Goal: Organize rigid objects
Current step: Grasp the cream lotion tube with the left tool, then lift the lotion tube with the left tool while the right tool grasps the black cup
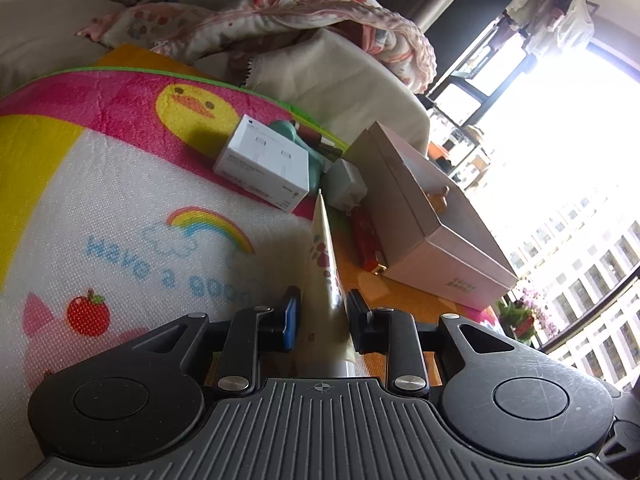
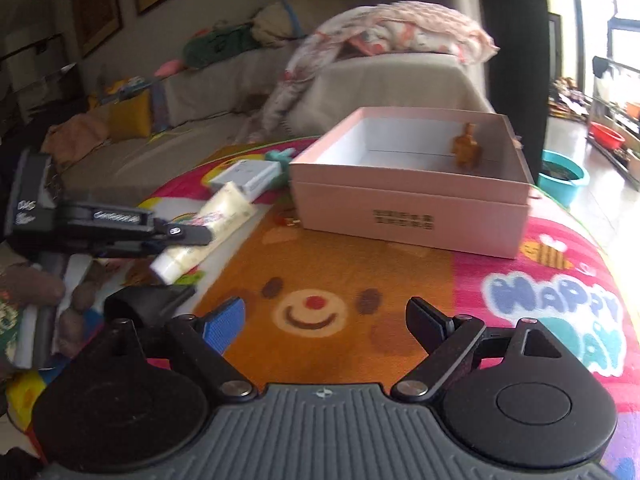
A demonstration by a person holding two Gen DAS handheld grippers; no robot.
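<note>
My left gripper (image 1: 322, 314) is shut on a cream tube (image 1: 325, 256) with red paw prints and holds it edge-on just above the colourful mat. The same tube (image 2: 208, 220) and left gripper (image 2: 182, 236) show at the left of the right wrist view. An open pink box (image 2: 404, 204) stands on the mat with a small amber figure (image 2: 466, 148) inside; it also shows in the left wrist view (image 1: 432, 240). My right gripper (image 2: 326, 320) is open and empty above the bear face on the mat.
A white carton (image 1: 266, 162), a teal object (image 1: 296, 136), a white charger (image 1: 346, 188) and a red item (image 1: 366, 240) lie near the box on the cartoon mat (image 2: 560, 300). A sofa with blankets (image 2: 380, 40) is behind. A teal basin (image 2: 562, 176) sits on the floor.
</note>
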